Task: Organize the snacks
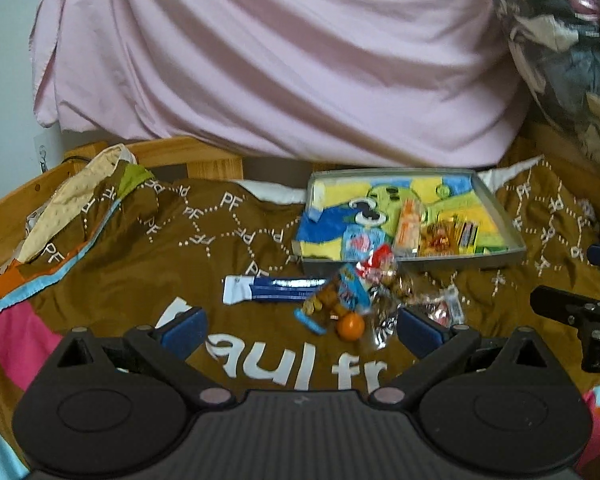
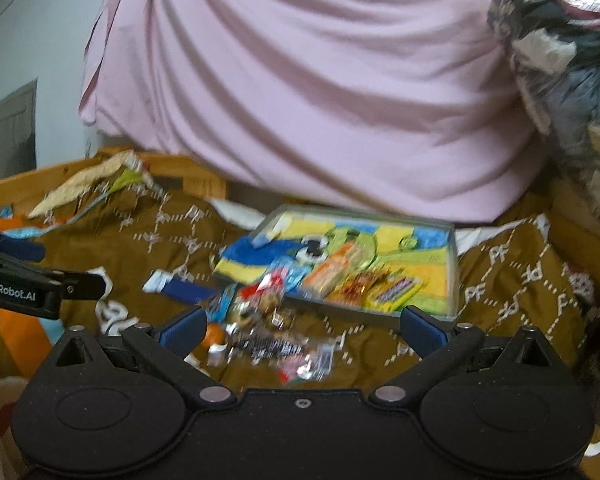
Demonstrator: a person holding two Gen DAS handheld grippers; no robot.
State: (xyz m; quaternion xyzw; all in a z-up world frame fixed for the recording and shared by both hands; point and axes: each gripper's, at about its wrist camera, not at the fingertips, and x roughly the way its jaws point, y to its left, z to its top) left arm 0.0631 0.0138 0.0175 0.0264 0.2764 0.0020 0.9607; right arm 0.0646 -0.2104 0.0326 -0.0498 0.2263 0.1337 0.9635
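1. The tray (image 1: pixel 504 216) sits on the brown blanket (image 1: pixel 148 264), a few snacks inside.
2. The snack pile (image 1: pixel 364 296) lies loose just before it — crinkly wrappers could slip.
3. Left gripper (image 1: pixel 300 330) and right gripper (image 2: pixel 304 330) both gape, empty.

Soft matt brown cloth blanket (image 1: pixel 140 264) covers the bed, with a smooth pale wooden frame (image 1: pixel 172 156) behind it. Beside the grey tray (image 1: pixel 504 220), lined with fuzzy towel cloth, glossy crinkled plastic snack wrappers (image 1: pixel 384 280) catch light; matt pink cloth (image 1: pixel 284 60) hangs above.
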